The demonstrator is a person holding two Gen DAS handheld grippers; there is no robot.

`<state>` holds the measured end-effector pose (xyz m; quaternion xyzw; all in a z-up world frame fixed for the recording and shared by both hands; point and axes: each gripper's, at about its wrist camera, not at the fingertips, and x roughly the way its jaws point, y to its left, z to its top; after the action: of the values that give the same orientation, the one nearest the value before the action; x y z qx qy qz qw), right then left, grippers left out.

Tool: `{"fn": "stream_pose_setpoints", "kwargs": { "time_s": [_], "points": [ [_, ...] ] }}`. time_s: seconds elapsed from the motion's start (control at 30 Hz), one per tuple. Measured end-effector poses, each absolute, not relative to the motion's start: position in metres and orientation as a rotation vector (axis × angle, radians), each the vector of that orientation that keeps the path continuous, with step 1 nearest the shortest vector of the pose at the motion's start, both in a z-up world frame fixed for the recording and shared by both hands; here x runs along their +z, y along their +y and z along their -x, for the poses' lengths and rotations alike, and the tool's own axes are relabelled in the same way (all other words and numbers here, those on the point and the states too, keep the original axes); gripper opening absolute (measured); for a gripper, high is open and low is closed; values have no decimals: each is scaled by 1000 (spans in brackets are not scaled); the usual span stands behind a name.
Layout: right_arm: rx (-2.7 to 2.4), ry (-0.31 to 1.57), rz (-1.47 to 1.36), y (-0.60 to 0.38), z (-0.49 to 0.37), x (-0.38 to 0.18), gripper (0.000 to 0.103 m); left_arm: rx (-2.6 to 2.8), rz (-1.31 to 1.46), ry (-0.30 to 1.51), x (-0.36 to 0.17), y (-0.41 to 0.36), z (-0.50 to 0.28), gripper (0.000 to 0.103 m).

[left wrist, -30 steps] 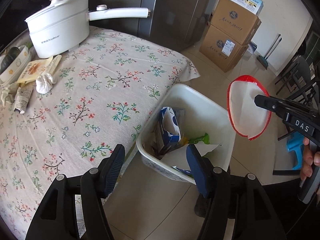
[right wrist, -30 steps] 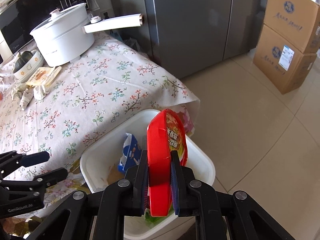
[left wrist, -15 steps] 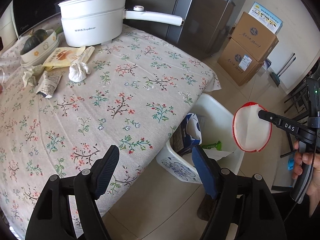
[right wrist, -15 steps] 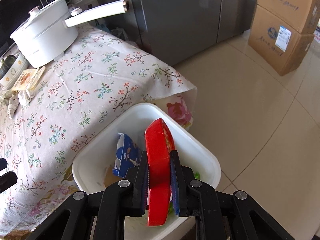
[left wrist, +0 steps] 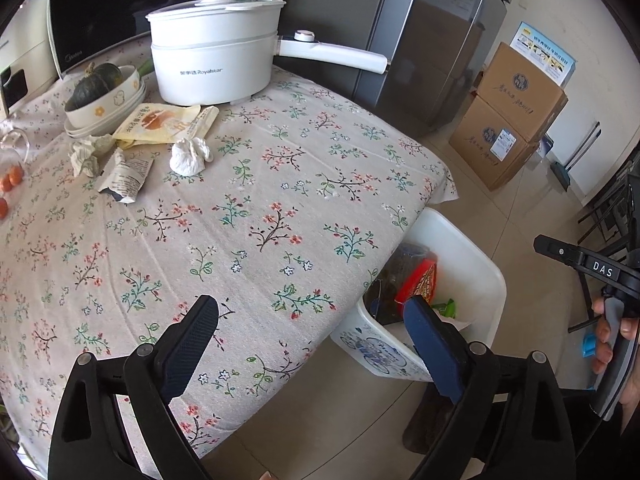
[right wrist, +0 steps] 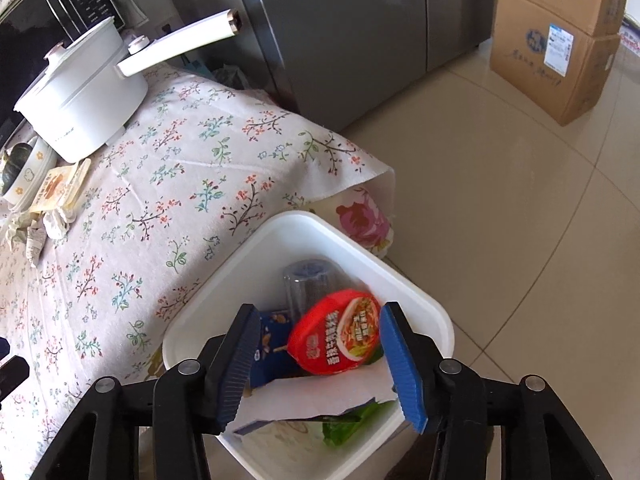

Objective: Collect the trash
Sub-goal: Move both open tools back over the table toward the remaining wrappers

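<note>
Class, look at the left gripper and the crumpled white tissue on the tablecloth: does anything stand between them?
Nothing visible does. Between the left gripper, whose jaws are opening with nothing between them, and the crumpled white tissue lies only bare floral tablecloth. The torn wrapper lies off to the left of that path.

My ribbed matt pads (right wrist: 402,368) hang above a smooth white plastic bin (right wrist: 424,312); a glossy red lid (right wrist: 336,338) lies within. Floral cloth (left wrist: 240,208) drapes the surface beside shiny floor tiles (right wrist: 520,240) and cardboard boxes (left wrist: 508,128).

black tool (right wrist: 320,360) frames, blue ribbed pads (right wrist: 402,364), silver screws, "das" marking.
</note>
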<state>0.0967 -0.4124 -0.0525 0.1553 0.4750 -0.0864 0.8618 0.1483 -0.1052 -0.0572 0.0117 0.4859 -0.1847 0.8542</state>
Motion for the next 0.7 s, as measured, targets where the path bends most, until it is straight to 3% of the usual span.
{"fn": "stream_pose_setpoints", "kwargs": {
  "time_s": [0.33, 0.7],
  "points": [
    [-159, 941, -225, -386, -91, -38, 73, -366, -21, 986, -48, -92, -147, 99],
    [-45, 839, -97, -331, -98, -14, 76, -282, -70, 882, -21, -55, -142, 100]
  ]
}}
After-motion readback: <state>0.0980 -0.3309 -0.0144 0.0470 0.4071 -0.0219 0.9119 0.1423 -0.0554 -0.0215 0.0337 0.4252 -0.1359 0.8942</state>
